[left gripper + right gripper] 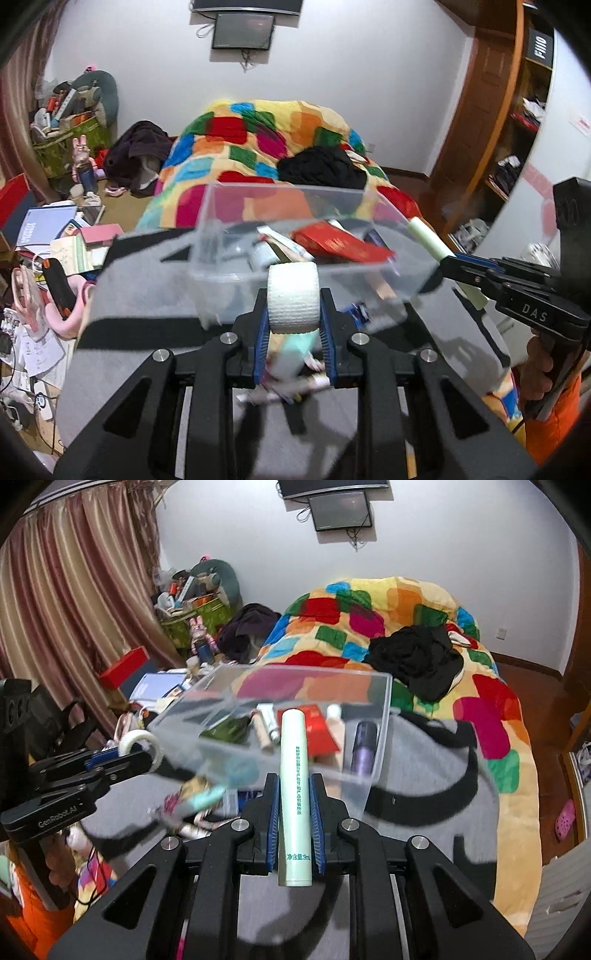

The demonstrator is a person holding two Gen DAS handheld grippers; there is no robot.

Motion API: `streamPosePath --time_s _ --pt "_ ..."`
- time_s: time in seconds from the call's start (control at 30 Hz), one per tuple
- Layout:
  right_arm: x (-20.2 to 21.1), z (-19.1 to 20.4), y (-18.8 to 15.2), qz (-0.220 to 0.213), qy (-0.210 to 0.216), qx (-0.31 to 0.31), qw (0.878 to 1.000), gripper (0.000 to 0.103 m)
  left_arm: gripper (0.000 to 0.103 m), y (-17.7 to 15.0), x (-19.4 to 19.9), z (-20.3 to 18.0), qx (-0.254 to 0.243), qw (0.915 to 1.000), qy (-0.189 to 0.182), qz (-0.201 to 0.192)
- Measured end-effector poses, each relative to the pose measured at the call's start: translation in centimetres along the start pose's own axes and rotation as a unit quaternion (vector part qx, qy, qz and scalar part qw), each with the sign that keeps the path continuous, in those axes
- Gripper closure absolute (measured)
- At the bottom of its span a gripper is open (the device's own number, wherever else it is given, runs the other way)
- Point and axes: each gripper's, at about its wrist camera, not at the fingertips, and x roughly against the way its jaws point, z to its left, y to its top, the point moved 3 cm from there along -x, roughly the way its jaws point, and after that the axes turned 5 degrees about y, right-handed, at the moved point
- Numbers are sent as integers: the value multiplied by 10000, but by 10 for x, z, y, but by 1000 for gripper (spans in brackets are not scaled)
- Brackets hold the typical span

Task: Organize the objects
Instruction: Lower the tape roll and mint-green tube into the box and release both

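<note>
While clamped, tube [294,794] between tool [294,805] pads.

left hand-held gripper [293,325] clamped, right hand-held gripper [293,808] clamped

The right gripper [294,775] squeezes a pale green tube [293,794] between its fingers [274,819]. Just past it sits a clear box [380,738] on the bed [491,716]. The left gripper [147,760] holds a tape roll [142,744].

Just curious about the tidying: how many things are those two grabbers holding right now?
2. The left gripper clamps a white tape roll; the right gripper clamps a pale green tube. Both are near the clear bin.
</note>
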Motion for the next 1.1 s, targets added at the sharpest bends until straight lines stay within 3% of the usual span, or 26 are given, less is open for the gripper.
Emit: streamPosePath --time_s 0.33,0.63,0.9,1.1 --pt "-43 -12 41 102 -321 -99 9994 89 79 33 -35 23 75 9989 449 94" --pt "-88 -26 42 549 -553 -195 9968 89 79 33 -72 32 54 9973 545 488" --pt "-98 -21 34 701 -648 -31 9954 89 79 29 -73 27 -6 9973 483 550" --pt "-82 -19 33 634 -542 -6 9965 84 77 26 -59 25 -25 9980 408 487"
